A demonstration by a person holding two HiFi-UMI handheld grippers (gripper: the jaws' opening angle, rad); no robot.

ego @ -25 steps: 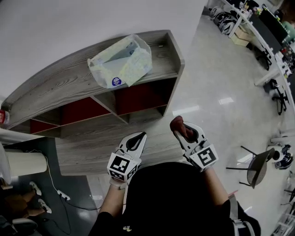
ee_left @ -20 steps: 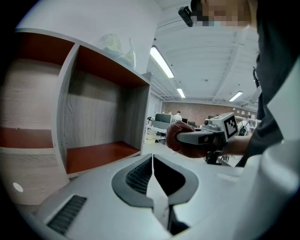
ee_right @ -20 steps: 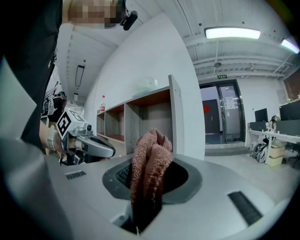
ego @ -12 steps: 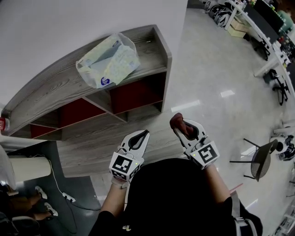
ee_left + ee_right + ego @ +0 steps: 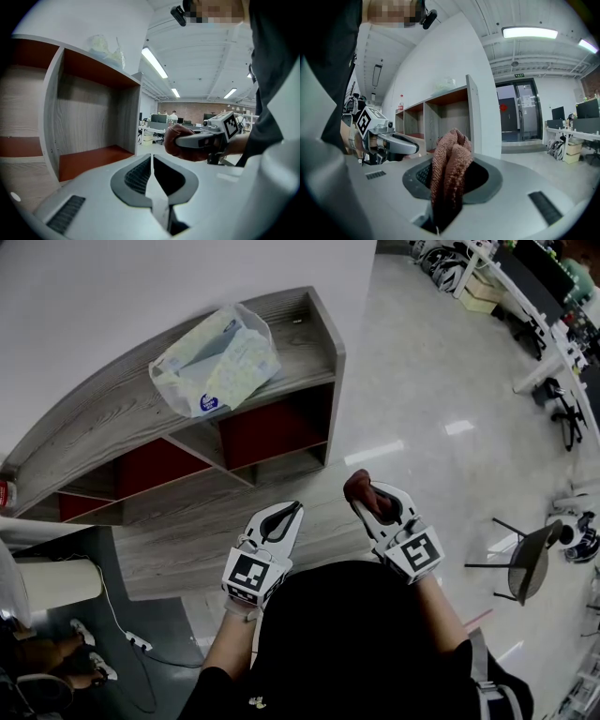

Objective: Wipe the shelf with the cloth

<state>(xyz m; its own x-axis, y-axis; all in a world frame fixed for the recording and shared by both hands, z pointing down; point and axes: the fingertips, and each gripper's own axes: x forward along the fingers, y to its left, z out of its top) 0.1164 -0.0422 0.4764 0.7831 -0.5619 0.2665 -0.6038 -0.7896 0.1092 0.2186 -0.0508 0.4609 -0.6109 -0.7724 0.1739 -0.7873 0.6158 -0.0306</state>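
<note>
The grey wooden shelf (image 5: 112, 418) with red-backed compartments stands against the white wall, ahead of both grippers and apart from them. My right gripper (image 5: 367, 499) is shut on a bunched brown-red cloth (image 5: 358, 487), which stands up between its jaws in the right gripper view (image 5: 451, 164). My left gripper (image 5: 285, 515) is level beside it, jaws shut with nothing between them (image 5: 152, 158). An open shelf compartment (image 5: 89, 122) shows in the left gripper view, with the right gripper (image 5: 206, 138) and cloth to its right. The shelf's end panel (image 5: 472, 112) shows in the right gripper view.
A clear plastic bag (image 5: 216, 359) with pale contents lies on the shelf top. A red can (image 5: 7, 491) stands at the shelf's far left end. A white cylinder (image 5: 52, 582) and a power strip (image 5: 131, 641) are at the left. A chair (image 5: 525, 570) and desks (image 5: 553, 296) lie right.
The head view has shifted, so the shelf and bag sit further left and higher in the picture. Both grippers have kept their places, the cloth still in the right one.
</note>
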